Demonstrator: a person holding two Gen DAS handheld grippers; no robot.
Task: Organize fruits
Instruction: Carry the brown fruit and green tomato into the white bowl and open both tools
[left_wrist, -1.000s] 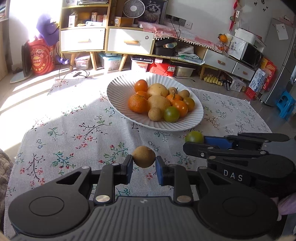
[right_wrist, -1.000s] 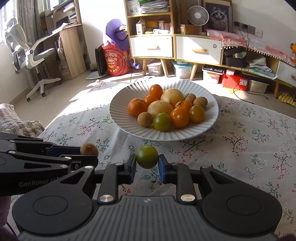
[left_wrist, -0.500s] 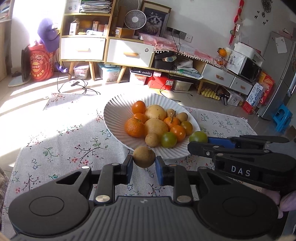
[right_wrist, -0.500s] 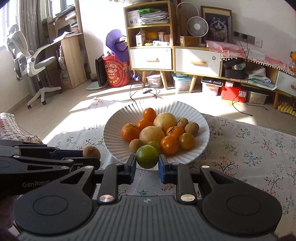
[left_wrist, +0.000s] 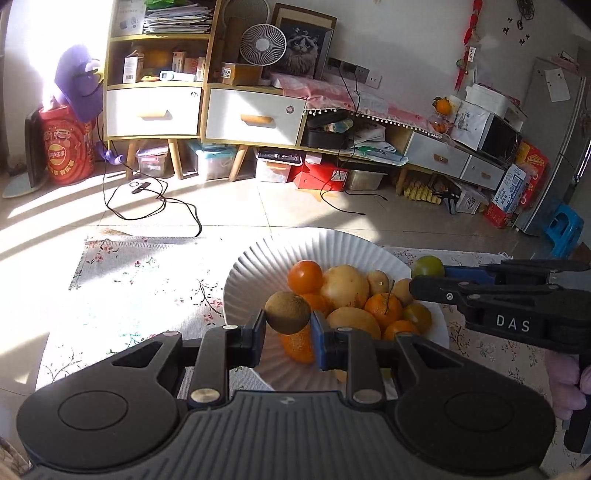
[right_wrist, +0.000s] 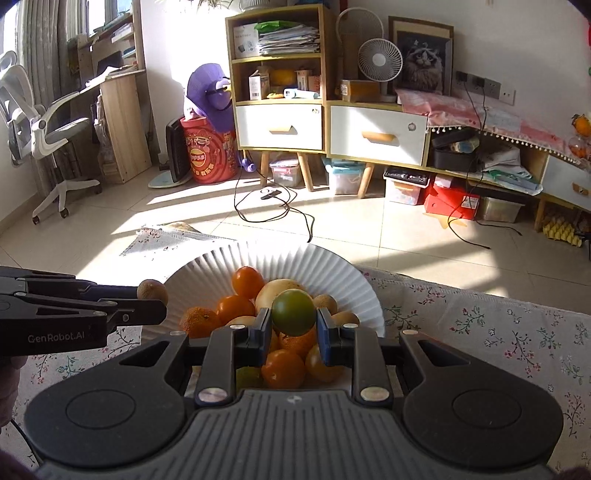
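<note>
While you look through the left wrist view, your left tongs (left_wrist: 288, 332) sit at lower centre, clamped on a brown kiwi (left_wrist: 287, 312) held above the near rim of the white plate (left_wrist: 255, 266). That plate carries oranges and pale yellow fruit on the floral-cloth bench (left_wrist: 140, 280). At the right of the frame, your right tongs (left_wrist: 428, 275) pinch a green fruit (left_wrist: 427, 266) over the plate's right rim.

Through the right wrist view, your right tongs (right_wrist: 293, 330) grip that green fruit (right_wrist: 293, 312) at centre, above the piled fruit in the plate (right_wrist: 332, 273). At left, your left tongs (right_wrist: 153, 300) hold the kiwi (right_wrist: 152, 291) over the plate's left rim.
</note>
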